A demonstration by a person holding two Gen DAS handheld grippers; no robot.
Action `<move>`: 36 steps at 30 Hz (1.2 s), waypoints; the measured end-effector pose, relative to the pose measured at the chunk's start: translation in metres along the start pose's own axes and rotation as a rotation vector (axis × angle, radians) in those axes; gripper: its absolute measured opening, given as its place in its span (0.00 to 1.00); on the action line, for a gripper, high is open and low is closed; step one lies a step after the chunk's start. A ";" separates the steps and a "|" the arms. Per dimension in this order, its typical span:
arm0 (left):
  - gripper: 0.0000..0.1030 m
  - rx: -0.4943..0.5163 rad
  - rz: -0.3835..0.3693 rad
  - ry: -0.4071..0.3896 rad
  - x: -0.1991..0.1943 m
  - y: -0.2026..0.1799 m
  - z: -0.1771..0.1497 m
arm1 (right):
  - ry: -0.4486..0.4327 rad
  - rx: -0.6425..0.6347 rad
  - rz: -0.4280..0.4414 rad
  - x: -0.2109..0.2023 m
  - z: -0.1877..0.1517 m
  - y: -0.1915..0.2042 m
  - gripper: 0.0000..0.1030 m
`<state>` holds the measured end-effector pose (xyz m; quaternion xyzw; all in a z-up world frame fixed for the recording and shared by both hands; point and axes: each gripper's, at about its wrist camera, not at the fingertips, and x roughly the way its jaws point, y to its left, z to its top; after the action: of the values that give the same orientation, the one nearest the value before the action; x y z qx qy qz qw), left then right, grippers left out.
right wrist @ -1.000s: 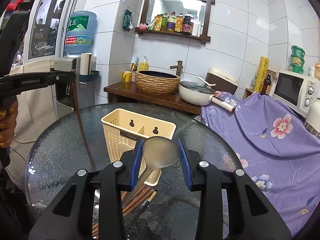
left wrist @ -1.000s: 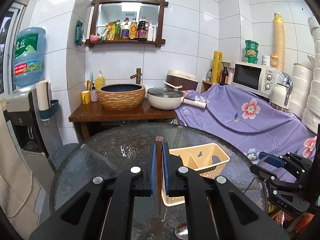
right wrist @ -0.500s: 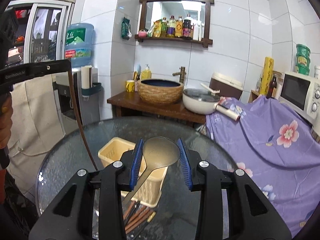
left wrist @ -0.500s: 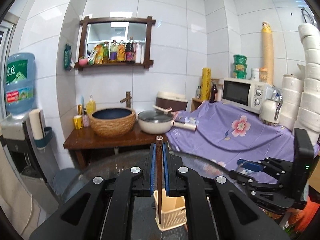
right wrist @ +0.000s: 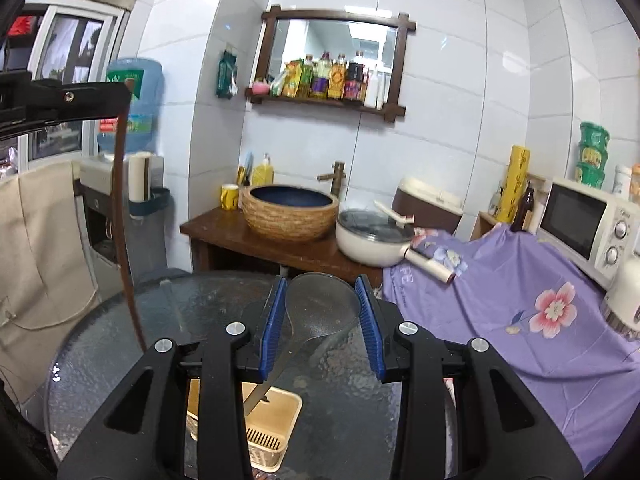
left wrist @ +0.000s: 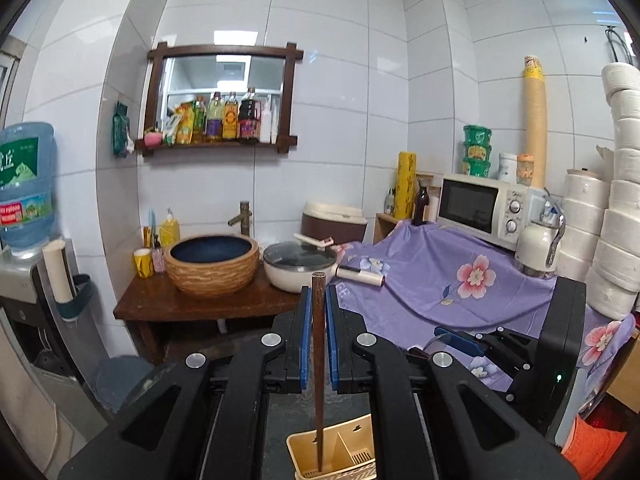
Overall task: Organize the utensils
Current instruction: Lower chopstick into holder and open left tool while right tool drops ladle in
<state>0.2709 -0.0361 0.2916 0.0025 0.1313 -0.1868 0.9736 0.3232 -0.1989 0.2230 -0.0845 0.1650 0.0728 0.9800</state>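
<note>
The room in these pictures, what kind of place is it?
Most likely a small home kitchen or washing corner with white tiled walls. A vessel sink with a tap stands on a wooden counter, a microwave sits beside it, and a wall shelf of sauce bottles hangs above.

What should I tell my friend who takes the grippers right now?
Left gripper: shut on a brown chopstick, hanging point-down over the beige caddy.
Right gripper: shut on a metal spoon by its bowl, handle aimed down at the caddy.
The caddy stands on the glass table.
Done: both picked up.
Left: lower each into a compartment and let go.
</note>
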 end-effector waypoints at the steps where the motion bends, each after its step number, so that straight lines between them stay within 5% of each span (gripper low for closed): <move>1: 0.07 -0.011 -0.001 0.017 0.009 0.002 -0.009 | 0.016 -0.002 -0.004 0.007 -0.009 0.002 0.35; 12: 0.07 -0.092 0.022 0.196 0.077 0.020 -0.092 | 0.116 -0.014 0.019 0.050 -0.077 0.016 0.35; 26: 0.06 -0.115 0.022 0.239 0.085 0.029 -0.117 | 0.154 0.004 0.050 0.062 -0.102 0.022 0.35; 28: 0.09 -0.117 0.017 0.240 0.083 0.028 -0.119 | 0.149 0.011 0.049 0.062 -0.104 0.021 0.42; 30: 0.25 -0.118 0.013 0.232 0.078 0.027 -0.121 | 0.135 0.014 0.042 0.060 -0.105 0.021 0.59; 36: 0.61 -0.114 0.024 0.177 0.048 0.025 -0.129 | 0.080 0.042 0.017 0.037 -0.109 0.015 0.62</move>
<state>0.2904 -0.0237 0.1535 -0.0348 0.2272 -0.1663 0.9589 0.3219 -0.2010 0.1071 -0.0652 0.2064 0.0742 0.9735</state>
